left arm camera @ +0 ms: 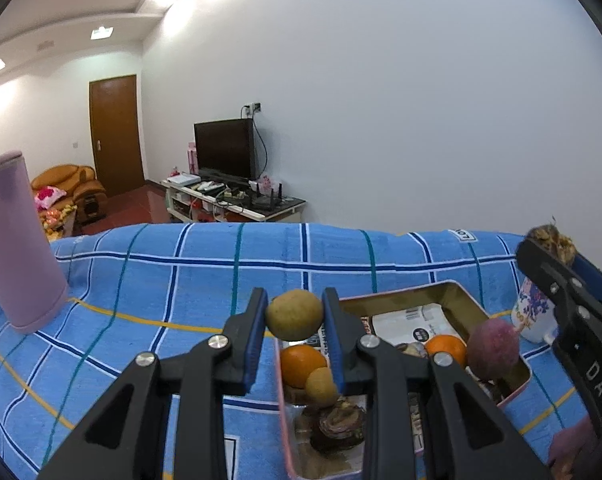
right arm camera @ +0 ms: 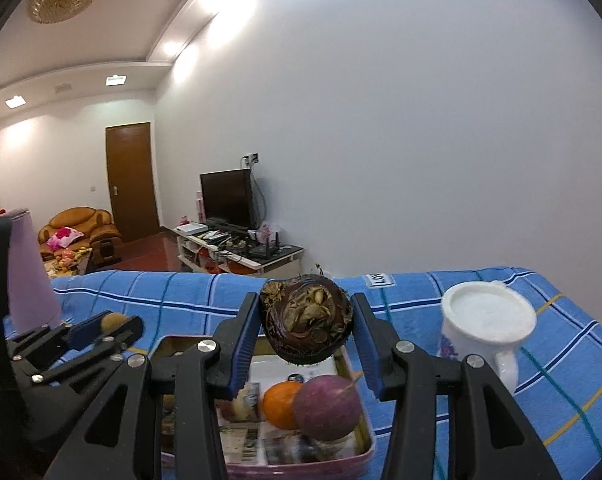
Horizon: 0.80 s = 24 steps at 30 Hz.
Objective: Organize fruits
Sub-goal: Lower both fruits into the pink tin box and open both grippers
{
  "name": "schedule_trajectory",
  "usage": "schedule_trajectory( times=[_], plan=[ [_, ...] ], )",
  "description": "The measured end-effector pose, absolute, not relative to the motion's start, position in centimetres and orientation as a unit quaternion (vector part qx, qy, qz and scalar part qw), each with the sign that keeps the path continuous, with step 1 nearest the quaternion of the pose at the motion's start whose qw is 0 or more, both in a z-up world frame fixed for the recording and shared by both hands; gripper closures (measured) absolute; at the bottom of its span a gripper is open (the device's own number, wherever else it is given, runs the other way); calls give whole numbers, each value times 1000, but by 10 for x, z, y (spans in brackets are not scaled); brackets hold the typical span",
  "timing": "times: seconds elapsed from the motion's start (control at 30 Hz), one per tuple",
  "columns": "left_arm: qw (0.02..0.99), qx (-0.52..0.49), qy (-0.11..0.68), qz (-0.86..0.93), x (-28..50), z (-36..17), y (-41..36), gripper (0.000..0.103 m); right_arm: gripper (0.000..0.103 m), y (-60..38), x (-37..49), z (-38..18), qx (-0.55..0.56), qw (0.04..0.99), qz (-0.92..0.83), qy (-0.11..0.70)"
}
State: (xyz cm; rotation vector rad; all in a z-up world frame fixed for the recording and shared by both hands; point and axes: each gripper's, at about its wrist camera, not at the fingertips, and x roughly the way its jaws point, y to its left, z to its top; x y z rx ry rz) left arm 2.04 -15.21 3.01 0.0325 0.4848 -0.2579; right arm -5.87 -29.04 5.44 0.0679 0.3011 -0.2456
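Both grippers are up over the tin tray (left arm camera: 477, 312) now, each with a fruit aloft! The left gripper (left arm camera: 295, 316) has its blue pads pinching a yellow-green round fruit (left arm camera: 295, 314) from either side, held above the tray's near-left corner, while the right gripper (right arm camera: 307, 320) clamps a dark brown mangosteen (right arm camera: 307, 318), dried calyx facing the camera, right above the tray's far end. Down in the tray sit an orange (right arm camera: 281, 404) touching a purple passion fruit (right arm camera: 327, 406), and from the left side a second orange (left arm camera: 303, 364), a small yellow fruit (left arm camera: 321, 386) and another mangosteen (left arm camera: 339, 426). Here's the worry, I'd say: both fruits are round and gripped across the middle, so a slight easing of the squeeze could let one roll out and knock the others about, or bounce onto the blue checked cloth (left arm camera: 181, 280). The grippers are close together too; a careless swing could bump them, or catch the white mug (right arm camera: 485, 324) just beside the tray. A pink cylinder (left arm camera: 17, 240) stands well apart on the left. What lines the tray bottom is hard to read, printed paper of some kind, and the fingers hide much of the tray's near edge.
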Motion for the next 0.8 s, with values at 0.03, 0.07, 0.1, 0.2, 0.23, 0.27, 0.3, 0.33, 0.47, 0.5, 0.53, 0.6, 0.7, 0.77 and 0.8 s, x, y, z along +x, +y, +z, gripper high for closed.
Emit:
schedule_trajectory(
  times=[0.03,0.07,0.1,0.2,0.23,0.27,0.3,0.33,0.47,0.5,0.53,0.6,0.7,0.77,0.8],
  plan=[
    [963,12,239,-124,23,31,-150,73,55,-293,-58,55,32,980,-128,149],
    [963,11,241,-123,25,32,-148,73,55,-296,-58,55,32,979,-133,149],
    [963,11,241,-121,27,32,-148,73,55,-300,-57,54,36,979,-135,150],
    [963,10,242,-120,30,32,-150,73,55,-309,-50,49,56,976,-135,164],
    [962,12,244,-126,29,30,-154,73,55,-311,-48,47,64,975,-131,170],
    [961,15,245,-131,28,29,-157,73,55,-312,-46,45,70,974,-125,176],
    [960,19,246,-136,26,27,-160,73,55,-313,-44,44,75,974,-118,180],
    [958,24,247,-141,24,25,-164,73,55,-314,-41,43,79,973,-112,184],
    [954,33,255,-152,24,18,-177,73,55,-314,-29,34,82,970,-106,203],
    [954,35,255,-152,24,17,-180,73,55,-316,-25,31,85,968,-106,210],
    [954,37,258,-152,24,15,-182,73,55,-316,-22,28,88,966,-105,217],
    [951,36,267,-155,26,12,-184,73,55,-318,-14,22,95,963,-102,232],
    [947,31,278,-158,30,7,-185,73,55,-318,-5,17,86,960,-105,246],
    [945,32,281,-162,31,5,-186,73,55,-317,0,14,83,958,-104,254],
    [945,33,281,-165,32,5,-187,73,55,-317,2,13,83,957,-102,258]
  ],
)
